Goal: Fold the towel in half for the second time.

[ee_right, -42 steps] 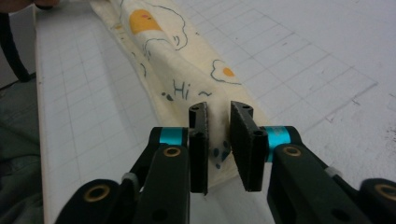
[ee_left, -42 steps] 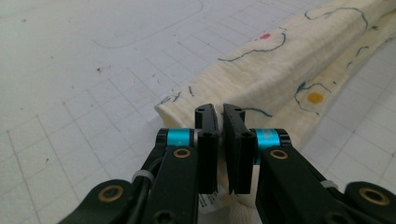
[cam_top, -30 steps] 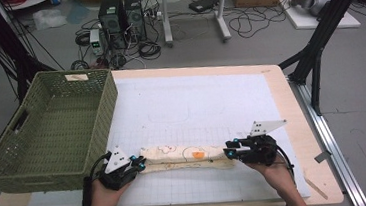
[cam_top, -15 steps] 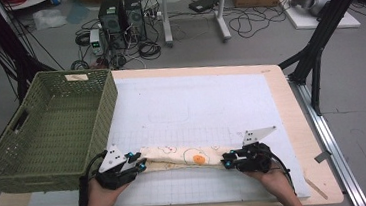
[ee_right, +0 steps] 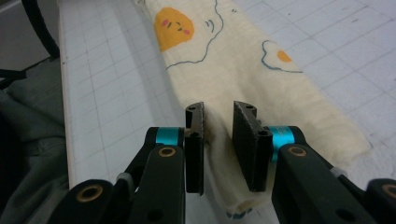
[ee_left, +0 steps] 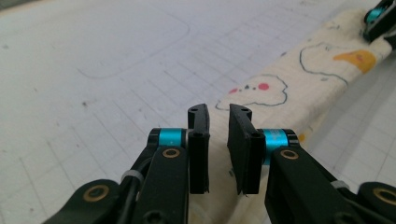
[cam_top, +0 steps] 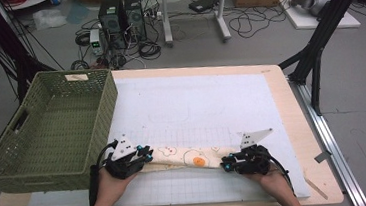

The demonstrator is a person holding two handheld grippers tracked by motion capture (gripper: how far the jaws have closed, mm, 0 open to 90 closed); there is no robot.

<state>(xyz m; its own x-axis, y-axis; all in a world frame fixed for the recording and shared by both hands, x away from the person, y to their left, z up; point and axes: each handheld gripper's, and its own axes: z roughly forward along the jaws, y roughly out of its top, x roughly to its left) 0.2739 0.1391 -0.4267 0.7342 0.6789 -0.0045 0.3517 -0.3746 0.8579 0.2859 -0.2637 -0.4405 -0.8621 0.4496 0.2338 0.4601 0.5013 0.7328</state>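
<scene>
A cream cloth (cam_top: pixel 190 156) printed with fried eggs lies folded into a long strip on the white grid mat (cam_top: pixel 196 102), near the table's front. My left gripper (cam_top: pixel 148 156) sits at the strip's left end and my right gripper (cam_top: pixel 225 165) at its right end. In the left gripper view the left gripper (ee_left: pixel 218 112) has just been closing. A narrow gap remains and the cloth (ee_left: pixel 280 88) lies under and beyond it, unpinched. The right gripper (ee_right: pixel 218 109) has also been closing and hovers over the cloth (ee_right: pixel 243 60), pads apart.
A green woven basket (cam_top: pixel 111 104) stands at the table's left, close to my left hand. The wooden table edge (cam_top: pixel 303 122) runs along the right of the mat. Computers, cables and black stand legs are on the floor beyond the table.
The cloth strip looks wider and flatter than a second ago. My right gripper has shifted slightly toward the table's near edge. The left hand has stayed about where it was.
</scene>
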